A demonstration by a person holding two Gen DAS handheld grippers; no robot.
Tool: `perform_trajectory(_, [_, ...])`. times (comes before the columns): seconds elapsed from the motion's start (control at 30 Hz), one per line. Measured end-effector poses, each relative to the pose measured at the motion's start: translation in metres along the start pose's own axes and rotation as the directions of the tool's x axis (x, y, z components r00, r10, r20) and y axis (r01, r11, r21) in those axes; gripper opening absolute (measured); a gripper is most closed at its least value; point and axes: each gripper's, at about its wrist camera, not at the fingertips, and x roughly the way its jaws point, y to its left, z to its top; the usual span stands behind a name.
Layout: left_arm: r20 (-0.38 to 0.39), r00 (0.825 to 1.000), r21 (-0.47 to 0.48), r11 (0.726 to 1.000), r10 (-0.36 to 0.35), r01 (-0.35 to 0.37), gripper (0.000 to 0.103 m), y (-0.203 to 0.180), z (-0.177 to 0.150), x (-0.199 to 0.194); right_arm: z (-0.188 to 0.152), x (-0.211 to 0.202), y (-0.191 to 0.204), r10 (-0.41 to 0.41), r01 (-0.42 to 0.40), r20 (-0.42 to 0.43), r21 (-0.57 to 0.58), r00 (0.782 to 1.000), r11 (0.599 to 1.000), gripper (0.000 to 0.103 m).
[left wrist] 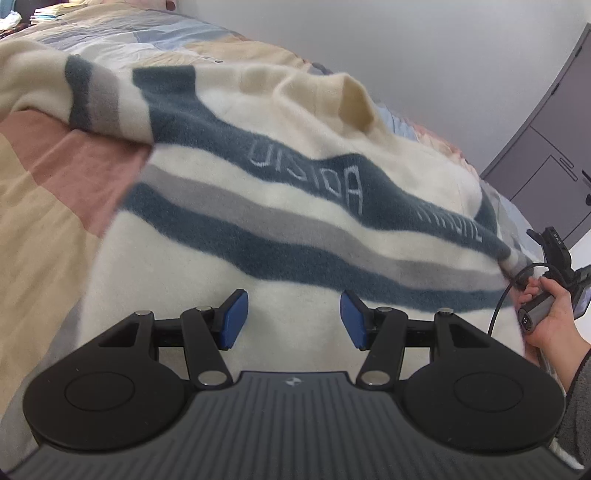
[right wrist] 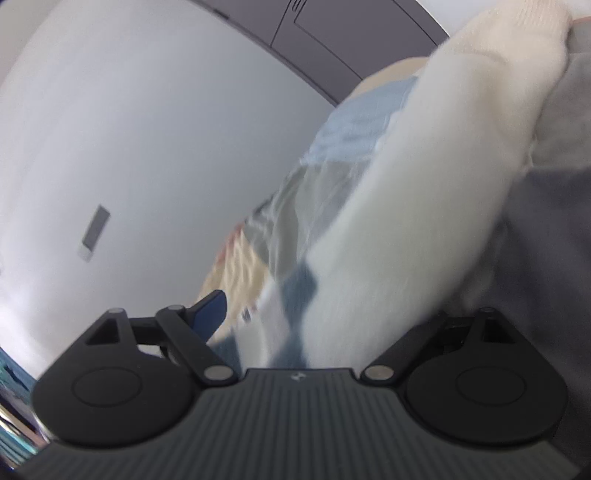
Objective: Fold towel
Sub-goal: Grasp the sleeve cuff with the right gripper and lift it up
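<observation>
A cream towel (left wrist: pixel 295 206) with dark blue and grey stripes and woven letters lies rumpled over the bed, one fold raised at the back. My left gripper (left wrist: pixel 294 318) hovers low over its near plain part, its blue pads (left wrist: pixel 236 317) apart with nothing pinched. In the left wrist view a hand (left wrist: pixel 550 317) holds the right gripper at the towel's right striped edge. In the right wrist view the right gripper (right wrist: pixel 328 306) stands wide. A thick cream fold of the towel (right wrist: pixel 406 221) runs between its jaws and hides the right finger. The left blue pad (right wrist: pixel 212 310) is clear of the cloth.
The bed wears a patchwork cover (left wrist: pixel 48 192) of pink, beige and blue. A pale wall (right wrist: pixel 147 147) and a dark grey wardrobe (left wrist: pixel 554 147) stand beyond the bed. Stacked papers (left wrist: pixel 40 14) sit at the far left.
</observation>
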Motion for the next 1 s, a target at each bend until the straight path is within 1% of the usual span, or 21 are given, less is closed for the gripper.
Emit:
perform_trajectory(0.07, [0.007,1.000,-0.019,1.000,0.000,0.000,0.061,0.004,0.002,0.003,0.017,0.003,-0.005,-0.023,0.024,0.065,-0.010,0.998,1.000,0.088])
perform_trajectory(0.13, [0.025,1.000,-0.008,1.000,0.016,-0.015,0.061,0.002,0.003,0.004,0.035,0.004,-0.015,-0.027,0.029,0.122,-0.013,0.992,0.999,0.088])
perform_trajectory(0.2, [0.031,0.999,-0.004,1.000,0.022,-0.022,0.061,-0.001,0.005,0.005,0.057,0.004,-0.029,-0.045,0.049,0.180,-0.016,0.983,0.999,0.088])
perform_trajectory(0.23, [0.031,0.999,-0.013,1.000,0.014,-0.013,0.061,-0.001,0.006,0.005,0.067,0.004,-0.035,-0.052,0.056,0.209,-0.015,0.977,0.998,0.089])
perform_trajectory(0.3, [0.031,1.000,-0.024,1.000,-0.006,0.007,0.061,0.000,0.007,0.005,0.086,0.004,-0.050,-0.056,0.056,0.244,0.009,0.968,0.998,0.089])
perform_trajectory(0.4, [0.038,0.999,-0.033,0.999,-0.001,0.002,0.061,-0.001,0.008,0.005,0.110,0.005,-0.067,-0.083,0.074,0.285,0.044,0.955,0.996,0.089])
perform_trajectory(0.43, [0.040,0.999,-0.031,1.000,0.001,0.000,0.061,-0.003,0.008,0.005,0.116,0.005,-0.071,-0.095,0.085,0.290,0.045,0.952,0.995,0.087])
perform_trajectory(0.47, [0.044,0.999,-0.026,1.000,0.003,-0.002,0.061,-0.004,0.009,0.006,0.121,0.005,-0.074,-0.115,0.108,0.293,0.042,0.949,0.993,0.080])
perform_trajectory(0.53, [0.046,0.999,-0.009,1.000,0.007,-0.007,0.061,-0.009,0.009,0.006,0.132,0.002,-0.079,-0.154,0.158,0.302,0.012,0.941,0.987,0.058])
perform_trajectory(0.57, [0.046,0.999,0.002,1.000,0.012,-0.013,0.061,-0.011,0.009,0.007,0.137,0.003,-0.080,-0.211,0.225,0.293,-0.012,0.932,0.974,0.019])
perform_trajectory(0.6, [0.053,0.998,0.011,0.999,0.038,-0.039,0.061,-0.013,0.009,0.007,0.141,0.003,-0.080,-0.263,0.284,0.274,-0.041,0.925,0.958,0.009])
perform_trajectory(0.63, [0.067,0.995,0.021,0.997,0.078,-0.079,0.061,-0.016,0.008,0.006,0.146,0.008,-0.080,-0.266,0.291,0.248,-0.070,0.932,0.954,0.009])
perform_trajectory(0.67, [0.077,0.992,0.036,0.995,0.095,-0.098,0.061,-0.018,0.008,0.005,0.150,0.006,-0.077,-0.250,0.281,0.247,-0.102,0.936,0.954,0.009])
perform_trajectory(0.73, [0.074,0.993,0.048,0.995,0.089,-0.093,0.061,-0.019,0.008,0.005,0.159,0.005,-0.065,-0.225,0.276,0.253,-0.188,0.941,0.943,0.009])
perform_trajectory(0.8, [0.066,0.994,0.037,0.996,0.082,-0.085,0.061,-0.018,0.008,0.005,0.171,0.006,-0.053,-0.233,0.297,0.262,-0.238,0.936,0.925,0.009])
perform_trajectory(0.93, [0.054,0.995,0.032,0.996,0.081,-0.083,0.061,-0.017,0.008,0.004,0.199,-0.003,-0.038,-0.229,0.308,0.302,-0.247,0.925,0.919,0.009])
perform_trajectory(1.0, [0.015,0.996,0.074,0.993,0.091,-0.091,0.061,-0.021,0.010,0.009,0.208,-0.005,-0.028,-0.240,0.326,0.306,-0.269,0.921,0.906,0.009])
